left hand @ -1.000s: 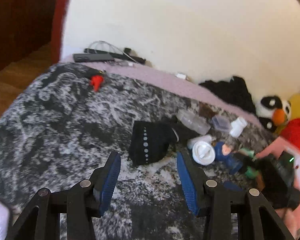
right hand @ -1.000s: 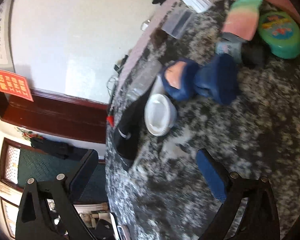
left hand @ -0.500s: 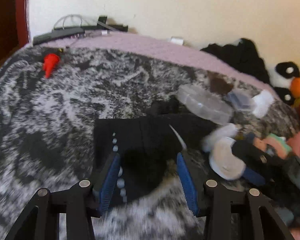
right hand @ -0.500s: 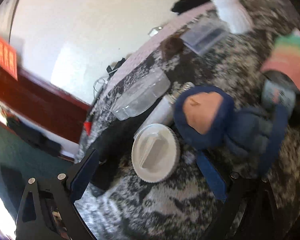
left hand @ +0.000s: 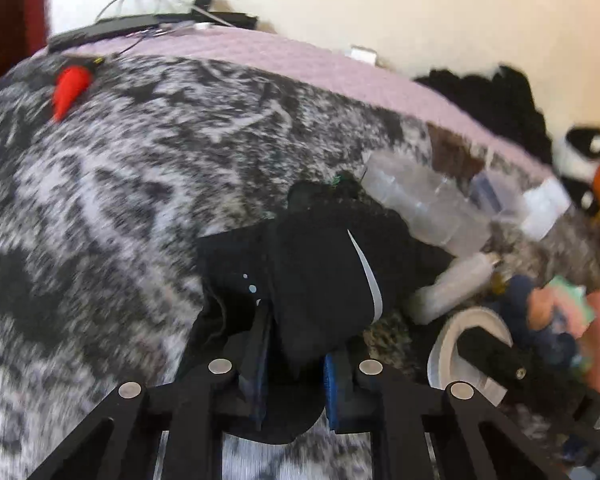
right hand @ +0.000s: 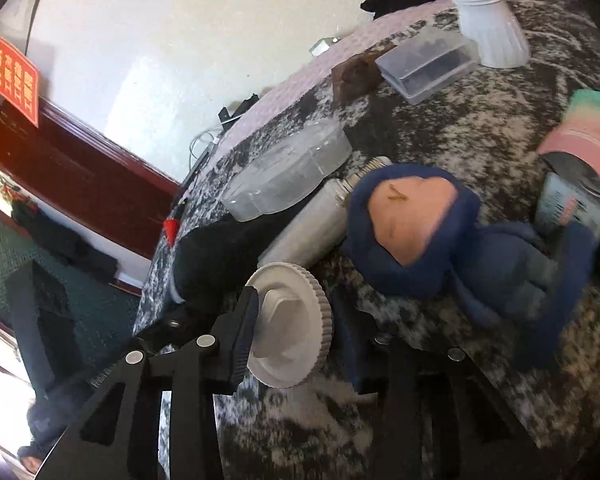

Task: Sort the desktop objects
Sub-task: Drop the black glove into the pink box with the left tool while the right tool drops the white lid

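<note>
closing on two items at once: left tool jaws narrowing on the black sock, right tool jaws narrowing around the white ribbed lid, both on the blanket. next: lift each clear, then carry to its group.

Both tongs angled down, jaws closing.
Left tongs pinch black cloth between nearly meeting blue pads. Right tongs hold wider, rolled sideways, their pads against the rim of a white ridged lid.
</note>
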`<state>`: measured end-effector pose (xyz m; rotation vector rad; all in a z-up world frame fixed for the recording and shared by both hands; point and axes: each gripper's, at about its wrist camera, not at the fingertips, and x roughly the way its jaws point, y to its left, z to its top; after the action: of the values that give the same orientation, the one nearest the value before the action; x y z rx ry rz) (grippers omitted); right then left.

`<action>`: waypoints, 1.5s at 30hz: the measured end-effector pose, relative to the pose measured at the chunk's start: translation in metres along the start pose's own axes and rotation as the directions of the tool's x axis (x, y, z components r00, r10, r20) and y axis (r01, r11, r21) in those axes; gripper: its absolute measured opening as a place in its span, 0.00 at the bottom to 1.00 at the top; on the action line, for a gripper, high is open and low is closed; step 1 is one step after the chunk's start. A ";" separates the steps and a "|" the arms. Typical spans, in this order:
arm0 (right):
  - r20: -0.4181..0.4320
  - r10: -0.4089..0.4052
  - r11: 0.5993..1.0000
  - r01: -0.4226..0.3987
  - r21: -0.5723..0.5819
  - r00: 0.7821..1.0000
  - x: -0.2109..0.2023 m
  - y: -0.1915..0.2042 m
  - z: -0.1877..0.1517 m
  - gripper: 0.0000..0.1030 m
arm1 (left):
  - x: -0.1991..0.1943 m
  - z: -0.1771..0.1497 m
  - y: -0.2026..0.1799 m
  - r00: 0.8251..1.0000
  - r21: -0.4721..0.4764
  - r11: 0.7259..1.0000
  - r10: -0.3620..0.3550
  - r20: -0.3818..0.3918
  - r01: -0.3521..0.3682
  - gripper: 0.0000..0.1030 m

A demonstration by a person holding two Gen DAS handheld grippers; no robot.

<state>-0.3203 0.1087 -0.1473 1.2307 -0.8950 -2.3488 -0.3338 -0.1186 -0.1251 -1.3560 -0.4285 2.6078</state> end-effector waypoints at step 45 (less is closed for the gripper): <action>0.685 -0.251 0.949 0.314 0.034 0.684 -0.495 -0.060 -0.054 0.39 | -0.203 -0.131 -0.404 0.952 0.451 0.853 -0.306 0.029 0.260 0.17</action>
<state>0.0043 0.4081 0.0907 0.4441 -0.8168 -3.1427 -0.1031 0.2290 0.0932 -0.9338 -0.0284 2.3375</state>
